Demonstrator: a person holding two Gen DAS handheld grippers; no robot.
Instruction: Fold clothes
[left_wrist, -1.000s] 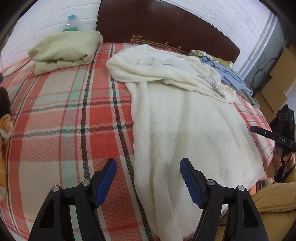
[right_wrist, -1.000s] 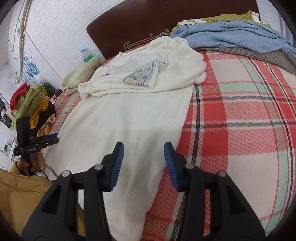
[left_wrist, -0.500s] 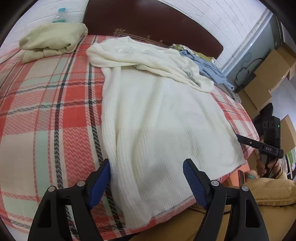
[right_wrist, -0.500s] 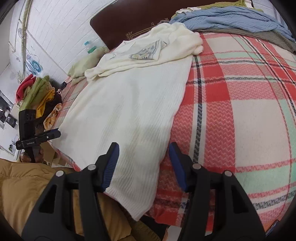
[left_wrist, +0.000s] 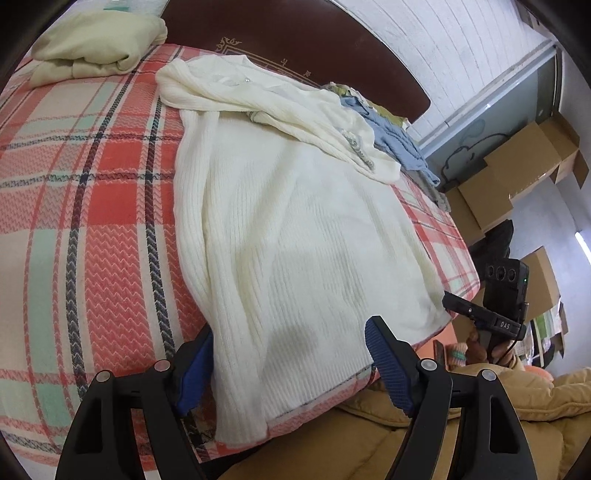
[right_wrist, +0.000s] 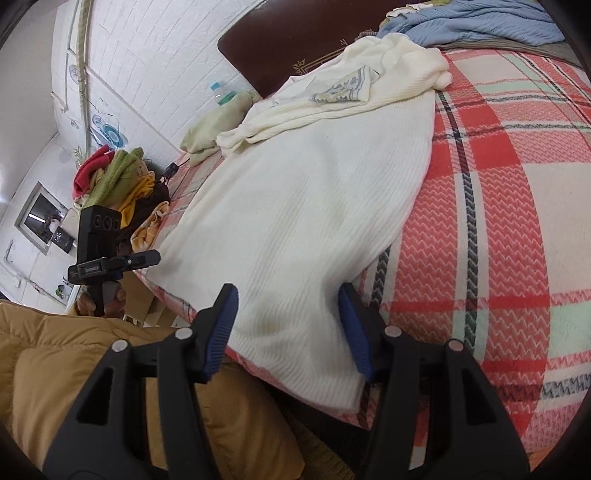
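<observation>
Cream sweater (left_wrist: 295, 229): ribbed knit, spread flat mid-frame on plaid bed (left_wrist: 92, 206), sleeves seemingly folded across top. Left gripper (left_wrist: 291, 354) and right gripper (right_wrist: 288, 325): both wide, straddling hem corners.

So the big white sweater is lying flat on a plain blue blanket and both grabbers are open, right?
Not quite. The white sweater lies on a red plaid blanket, not plain blue; both wrist views show it. The left gripper and right gripper are open.
</observation>
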